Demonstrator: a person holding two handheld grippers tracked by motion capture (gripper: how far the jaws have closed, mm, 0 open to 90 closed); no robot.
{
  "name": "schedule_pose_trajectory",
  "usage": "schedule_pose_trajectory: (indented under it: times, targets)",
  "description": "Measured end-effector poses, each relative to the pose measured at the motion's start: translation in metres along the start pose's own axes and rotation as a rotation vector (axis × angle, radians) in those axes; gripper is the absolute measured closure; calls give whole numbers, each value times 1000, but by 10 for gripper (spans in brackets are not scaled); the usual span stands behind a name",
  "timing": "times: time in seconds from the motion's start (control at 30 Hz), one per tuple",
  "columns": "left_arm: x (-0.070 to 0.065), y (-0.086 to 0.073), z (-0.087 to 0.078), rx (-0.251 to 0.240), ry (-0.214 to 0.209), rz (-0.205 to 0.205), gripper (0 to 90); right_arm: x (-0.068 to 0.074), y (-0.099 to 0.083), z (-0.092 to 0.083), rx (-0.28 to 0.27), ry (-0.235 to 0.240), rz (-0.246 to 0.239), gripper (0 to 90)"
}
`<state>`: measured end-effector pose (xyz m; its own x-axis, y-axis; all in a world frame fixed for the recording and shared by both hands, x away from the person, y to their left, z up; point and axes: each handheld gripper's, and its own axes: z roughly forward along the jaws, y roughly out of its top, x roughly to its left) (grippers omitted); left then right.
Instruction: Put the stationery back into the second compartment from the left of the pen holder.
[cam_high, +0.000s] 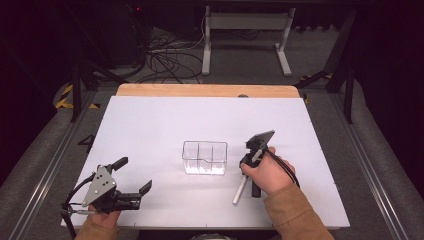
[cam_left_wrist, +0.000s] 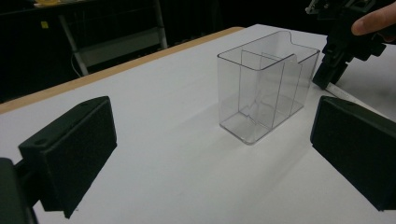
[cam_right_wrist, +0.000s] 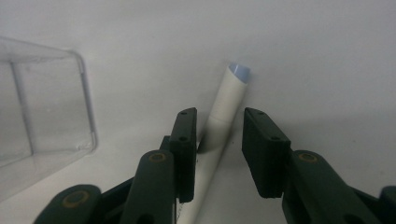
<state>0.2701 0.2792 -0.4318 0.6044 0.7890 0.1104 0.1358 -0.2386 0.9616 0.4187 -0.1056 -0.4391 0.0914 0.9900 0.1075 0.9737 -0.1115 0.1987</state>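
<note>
A clear plastic organiser (cam_high: 205, 157) with inner dividers stands in the middle of the white table; it also appears as the clear box (cam_left_wrist: 266, 88) and at the left edge as a clear wall (cam_right_wrist: 42, 102). To its right a white pen (cam_high: 240, 192) lies on the table. My right gripper (cam_high: 249, 181) points down over it, and its jaws straddle the pen (cam_right_wrist: 226, 105): the left pad touches the barrel, the right pad stands apart. The gripper (cam_right_wrist: 217, 135) is open. My left gripper (cam_high: 133, 175) rests open at the near left, aimed at the organiser, with nothing between its jaws (cam_left_wrist: 215, 149).
The white board (cam_high: 150, 125) lies on a wooden tabletop whose far edge (cam_high: 200, 90) shows. Beyond it are floor cables (cam_high: 165, 60) and a white stand (cam_high: 245, 35). The right hand and its gripper (cam_left_wrist: 334, 60) show just behind the organiser.
</note>
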Motion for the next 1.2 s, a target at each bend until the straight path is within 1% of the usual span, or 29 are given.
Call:
schedule_pose_trajectory:
  times: [0.03,0.07,0.2,0.27,0.3,0.37,0.43,0.47,0.57,0.7,0.77,0.87,0.97,1.03,1.2]
  targets:
    - [0,0,0,-1,0,-1,12,0,1,1,3,-6,10,667]
    - [0,0,0,0,1,1,12,0,1,1,3,0,28,671]
    - [0,0,1,0,1,1,12,1,2,1,1,-19,64,693]
    - [-1,0,1,1,-1,-1,12,1,2,2,8,-35,73,725]
    - [-1,0,1,4,-2,0,12,0,3,2,11,-36,82,731]
    - [-1,0,1,3,-2,2,12,1,5,2,22,-43,99,739]
    - [-1,0,1,2,-1,5,12,3,5,3,18,-58,107,745]
    - [-1,0,1,3,-2,5,12,3,5,3,25,-65,110,747]
    - [-1,0,0,2,-5,2,12,4,7,3,32,-72,128,753]
    - [-1,0,0,0,-10,0,12,5,7,4,25,-81,119,751]
    - [-2,0,0,-2,-11,-1,12,5,7,4,27,-84,124,752]
    - [-2,0,0,1,-12,2,12,7,6,4,21,-97,111,758]
    - [-2,0,0,2,-14,4,12,6,6,4,26,-92,94,773]
    - [-2,0,0,2,-15,3,12,6,6,4,21,-92,95,783]
    - [-3,0,1,4,-15,3,12,5,7,3,29,-90,109,786]
